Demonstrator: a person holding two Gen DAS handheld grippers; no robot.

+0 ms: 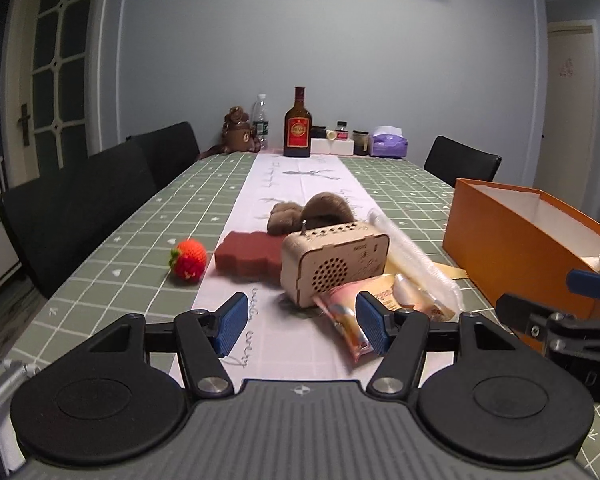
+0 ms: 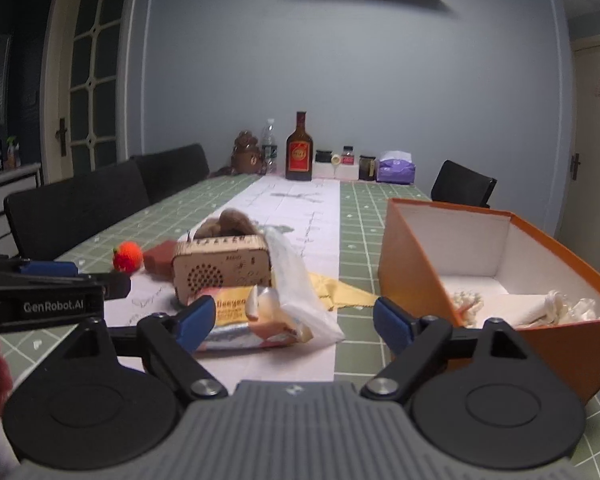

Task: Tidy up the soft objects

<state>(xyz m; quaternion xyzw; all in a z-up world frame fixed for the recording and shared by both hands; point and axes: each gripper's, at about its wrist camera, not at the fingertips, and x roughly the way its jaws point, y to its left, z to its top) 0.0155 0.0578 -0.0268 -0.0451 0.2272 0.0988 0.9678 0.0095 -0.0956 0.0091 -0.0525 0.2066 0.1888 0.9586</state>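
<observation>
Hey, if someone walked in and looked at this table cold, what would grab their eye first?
Probably the big orange box standing open at the right edge of the table, with pale soft items inside. Next, the bright red knitted strawberry on the green checked cloth, left of a clutter pile around the wooden radio on the white runner.

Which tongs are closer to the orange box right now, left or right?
Right. The right tongs hang open just beside the orange box, near its front corner. The left tongs, also open, sit further left, over the snack packet.
</observation>
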